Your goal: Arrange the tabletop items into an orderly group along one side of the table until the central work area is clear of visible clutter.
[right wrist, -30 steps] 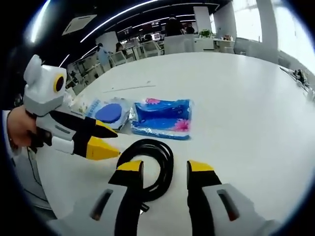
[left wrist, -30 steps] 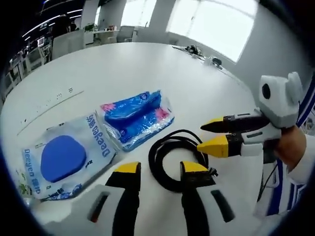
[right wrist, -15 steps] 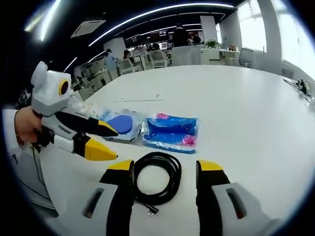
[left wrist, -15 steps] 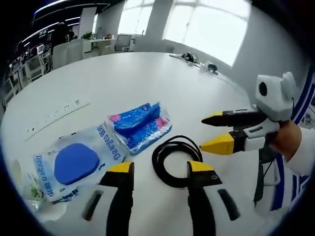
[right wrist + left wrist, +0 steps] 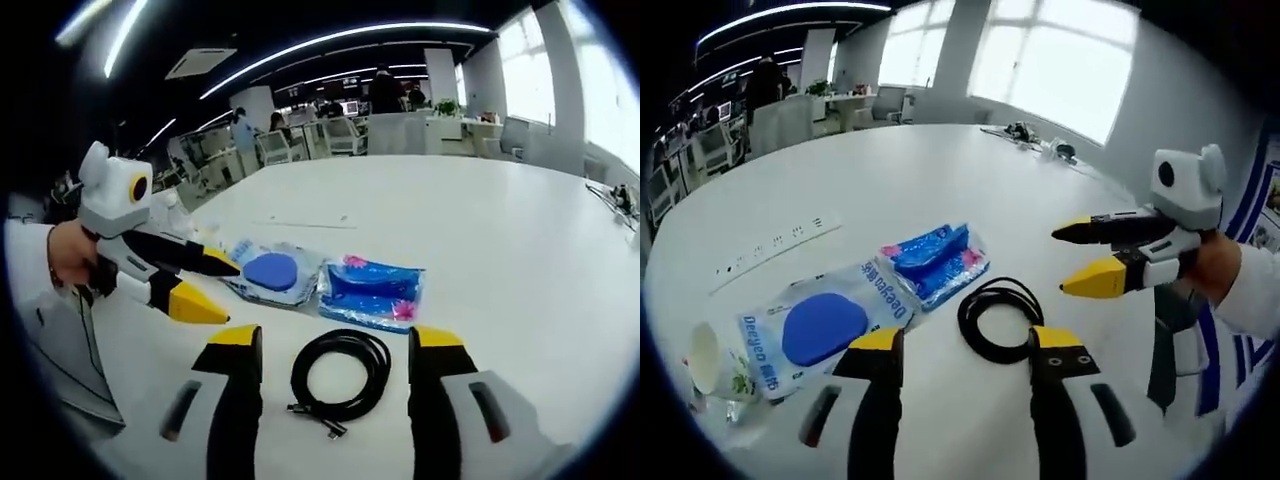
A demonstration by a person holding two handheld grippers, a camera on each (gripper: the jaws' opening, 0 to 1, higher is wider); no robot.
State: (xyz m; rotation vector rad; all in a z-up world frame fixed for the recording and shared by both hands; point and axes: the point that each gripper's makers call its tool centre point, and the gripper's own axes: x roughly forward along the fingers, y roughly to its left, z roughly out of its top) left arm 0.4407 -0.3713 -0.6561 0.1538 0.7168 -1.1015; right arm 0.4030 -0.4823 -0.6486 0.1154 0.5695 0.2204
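Closest in the left gripper view, the left gripper (image 5: 963, 342) hangs over the white table (image 5: 890, 170) with its yellow-tipped jaws spread wide and nothing between them. Just beyond the tips, at twelve o'clock, lies a coiled black cable (image 5: 1002, 320). At ten o'clock from the coil sits a blue crinkled packet (image 5: 933, 264), and beside it, farther toward nine o'clock, a clear pouch with a blue pad (image 5: 820, 326) inside. A paper cup (image 5: 705, 357) stands at the table edge, at nine o'clock of the pouch. The right gripper (image 5: 1088, 258) comes in at three o'clock, held in a hand (image 5: 1210, 275), jaws parted and empty, above the table and clear of the cable.

In the right gripper view, the right gripper (image 5: 335, 343) is likewise wide open and empty, the coiled black cable (image 5: 342, 373) lying framed between its jaws. The blue crinkled packet (image 5: 372, 291) lies beyond.
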